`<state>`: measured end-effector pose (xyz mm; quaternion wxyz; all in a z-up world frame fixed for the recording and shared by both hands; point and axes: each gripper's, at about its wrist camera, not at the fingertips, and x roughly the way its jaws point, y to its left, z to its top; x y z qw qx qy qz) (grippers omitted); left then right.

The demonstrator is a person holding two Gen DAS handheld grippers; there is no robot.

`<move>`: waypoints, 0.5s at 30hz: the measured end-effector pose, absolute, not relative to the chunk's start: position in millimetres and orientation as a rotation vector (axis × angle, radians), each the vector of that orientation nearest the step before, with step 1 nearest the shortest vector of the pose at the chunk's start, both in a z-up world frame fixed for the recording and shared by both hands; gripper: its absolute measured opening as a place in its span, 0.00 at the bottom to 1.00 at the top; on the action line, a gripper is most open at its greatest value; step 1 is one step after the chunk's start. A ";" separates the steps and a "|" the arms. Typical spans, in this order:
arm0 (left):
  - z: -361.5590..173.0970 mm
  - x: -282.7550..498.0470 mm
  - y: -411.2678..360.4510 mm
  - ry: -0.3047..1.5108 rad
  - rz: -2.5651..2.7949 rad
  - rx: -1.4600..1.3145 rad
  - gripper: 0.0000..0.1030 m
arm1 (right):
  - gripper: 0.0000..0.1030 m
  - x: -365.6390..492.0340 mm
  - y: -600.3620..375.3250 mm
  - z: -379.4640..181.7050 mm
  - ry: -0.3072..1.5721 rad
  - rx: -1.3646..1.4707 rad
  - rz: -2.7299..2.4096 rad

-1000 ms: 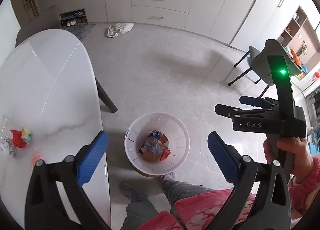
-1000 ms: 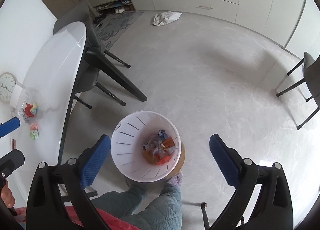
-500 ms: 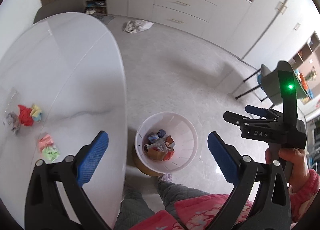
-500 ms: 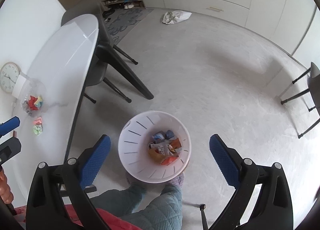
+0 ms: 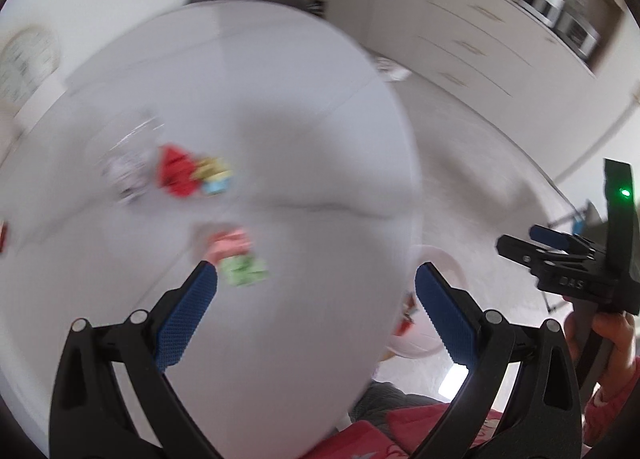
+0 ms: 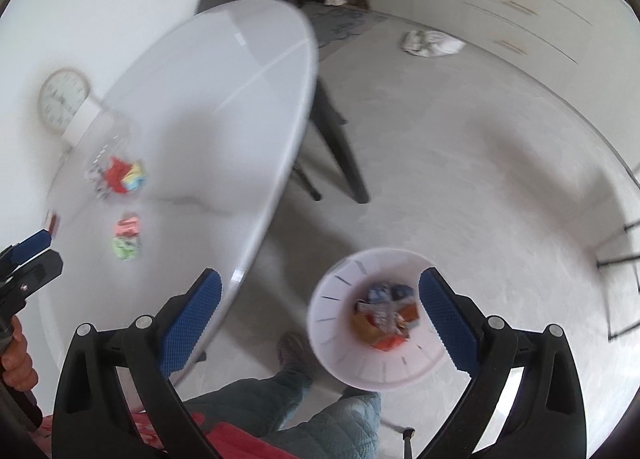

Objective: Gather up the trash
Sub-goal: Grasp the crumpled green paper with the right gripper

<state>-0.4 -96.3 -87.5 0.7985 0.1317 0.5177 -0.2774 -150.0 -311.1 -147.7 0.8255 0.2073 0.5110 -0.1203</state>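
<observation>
The white oval tabletop (image 5: 280, 107) serves as the landmark, and both views are blurred. On it lie two small clusters of crumpled trash: a red, yellow and blue wad (image 5: 192, 173) beside a clear crinkled wrapper (image 5: 128, 163) toward the tabletop's wall side, and a pink and green wad (image 5: 238, 261) nearer its front edge, apart from the first. The left hand-held gripper (image 5: 316, 299) hovers above the tabletop with its blue-padded jaws spread wide and nothing between them; its left fingertip (image 5: 200, 283) sits just beside the pink and green wad in the view, though contact cannot be judged. The right hand-held gripper (image 6: 320, 299) hangs off the tabletop's front edge, above the floor (image 6: 460, 139), jaws likewise wide apart and empty. Below it, on the floor just off the tabletop's edge, stands a white slotted bin (image 6: 344, 355) holding crumpled wrappers (image 6: 384, 311). A round clock (image 6: 62, 99) leans at the tabletop's wall side, a dark chair (image 6: 332, 139) is tucked under its far edge, and a white bag (image 6: 430, 42) lies on the floor well beyond it, near the cabinets (image 6: 528, 7).
</observation>
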 end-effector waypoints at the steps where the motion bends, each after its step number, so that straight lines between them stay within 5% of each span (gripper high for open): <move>1: -88.5 6.1 -84.8 1.117 -0.560 0.267 0.92 | 0.96 -139.4 -302.9 -147.9 1.093 0.424 -0.232; 15: -105.9 66.2 29.1 1.183 -0.299 0.107 0.92 | 0.96 -38.6 -168.8 -159.8 1.142 0.157 0.088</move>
